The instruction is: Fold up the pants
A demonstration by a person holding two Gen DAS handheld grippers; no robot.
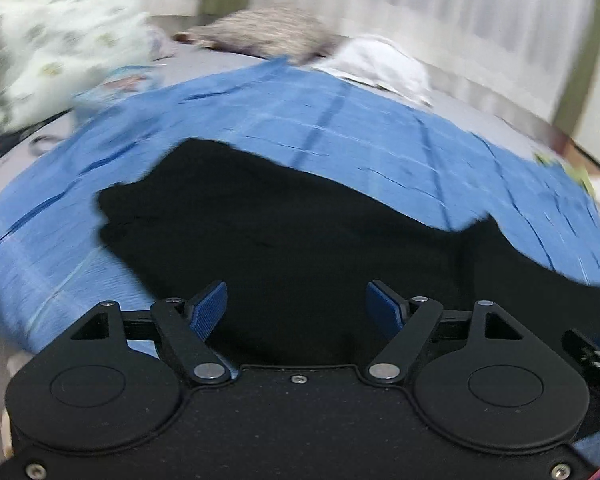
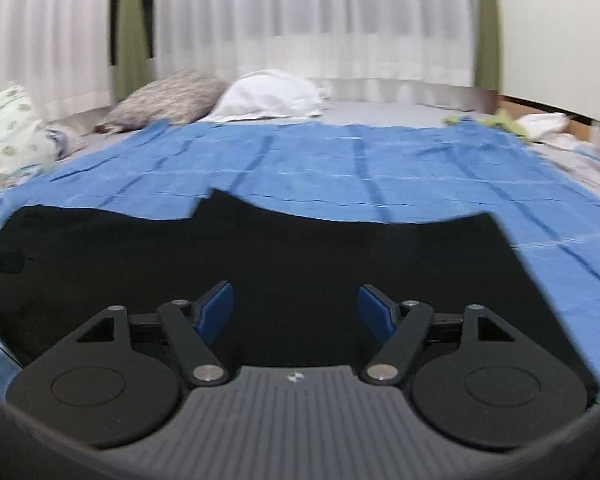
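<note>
The black pants (image 1: 284,224) lie flat on a blue checked cloth (image 1: 340,120) spread over the bed. In the left wrist view my left gripper (image 1: 296,300) hovers over the near part of the pants, its blue pads wide apart with nothing between them. The right wrist view shows the pants (image 2: 300,248) as a broad dark shape with an uneven far edge on the blue cloth (image 2: 340,168). My right gripper (image 2: 296,304) is open above them, holding nothing. At the left edge of that view a dark piece of the other gripper (image 2: 0,260) shows.
A floral quilt (image 1: 52,44) is bunched at the far left. A grey patterned pillow (image 2: 168,100) and a white pillow (image 2: 272,96) lie beyond the cloth, with white curtains (image 2: 300,20) behind. Green and white items (image 2: 512,120) sit at the far right by the bed's edge.
</note>
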